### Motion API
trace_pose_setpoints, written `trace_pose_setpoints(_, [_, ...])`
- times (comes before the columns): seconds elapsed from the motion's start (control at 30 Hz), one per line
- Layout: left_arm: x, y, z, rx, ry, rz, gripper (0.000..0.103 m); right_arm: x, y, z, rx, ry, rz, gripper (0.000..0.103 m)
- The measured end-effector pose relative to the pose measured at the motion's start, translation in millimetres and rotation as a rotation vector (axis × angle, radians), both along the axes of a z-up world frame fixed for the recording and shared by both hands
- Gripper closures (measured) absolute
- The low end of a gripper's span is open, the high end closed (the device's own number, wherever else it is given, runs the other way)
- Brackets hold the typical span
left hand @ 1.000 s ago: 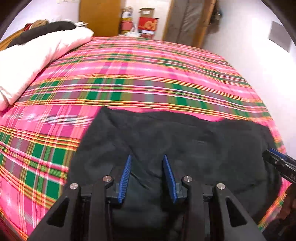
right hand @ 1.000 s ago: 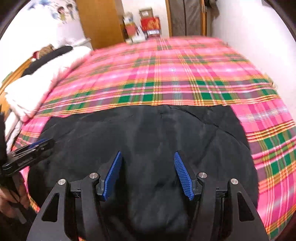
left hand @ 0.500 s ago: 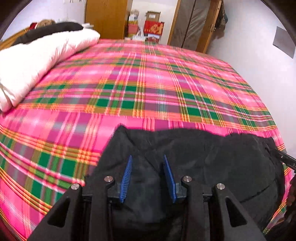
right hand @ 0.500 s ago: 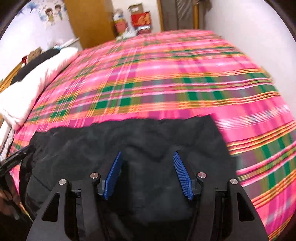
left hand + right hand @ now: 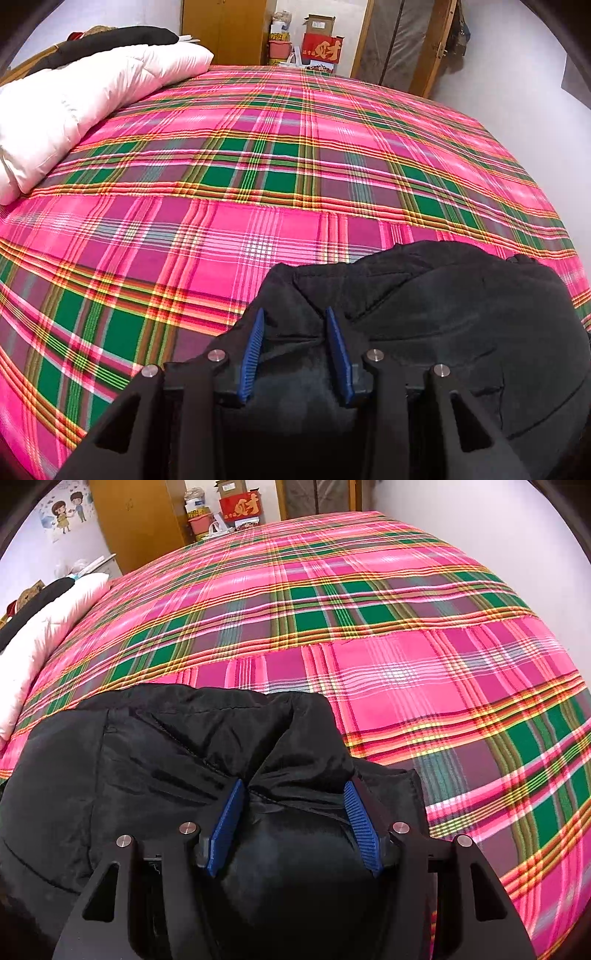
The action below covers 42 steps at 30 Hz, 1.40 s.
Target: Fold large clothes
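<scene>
A black padded jacket (image 5: 461, 314) lies bunched at the near edge of a bed with a pink and green plaid cover (image 5: 258, 166). My left gripper (image 5: 294, 312) is shut on a fold of the jacket near its left end, with black fabric puckered between the blue pads. In the right wrist view the same jacket (image 5: 129, 760) spreads to the left, its far edge rolled up like a collar. My right gripper (image 5: 294, 783) has a thick fold filling the gap between its pads, and its jaws are closing on it.
A white duvet (image 5: 74, 103) with a dark garment on top is piled along the bed's left side. Beyond the bed stand a wooden wardrobe (image 5: 221, 29), stacked boxes (image 5: 321, 46) and a door. A white wall runs along the right of the plaid cover (image 5: 406, 646).
The jacket, spread flat a second ago, is now gathered into a short thick bundle near the cameras, and more plaid cover shows beyond it. Both grippers have sunk lower with the fabric.
</scene>
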State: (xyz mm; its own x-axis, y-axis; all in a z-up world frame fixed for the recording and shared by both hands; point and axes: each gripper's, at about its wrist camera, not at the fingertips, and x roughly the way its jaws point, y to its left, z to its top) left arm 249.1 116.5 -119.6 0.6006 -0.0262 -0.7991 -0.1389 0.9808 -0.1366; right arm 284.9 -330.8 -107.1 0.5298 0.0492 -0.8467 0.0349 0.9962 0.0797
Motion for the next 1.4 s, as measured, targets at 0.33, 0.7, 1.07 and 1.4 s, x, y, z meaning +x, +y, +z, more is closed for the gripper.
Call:
trace_pose_setpoints(0.33, [-8.9,6.5,37.7,0.012,0.008,0.013,0.065,-24.9,7.7,58.7,-0.042,-0.05,-0.004,0.047])
trace_pose_setpoints(0.7, [-86.1,-12.5,53.3,0.048,-0.017,-0.051,0.065,-83.7,-6.7,38.3,0.023,0.062,-0.027,0.047])
trace_pose_setpoints(1.07, [-89.6,-15.3,45.2,0.079,-0.027,-0.053,0.065,-91.1,-2.0,46.2,-0.018,0.004,-0.02,0.046])
trace_pose_setpoints(1.4, [-95.9,-8.5,52.8,0.143,-0.062,-0.011,0.065,-91.4,-8.0,52.8,-0.033,-0.048,-0.023,0.046])
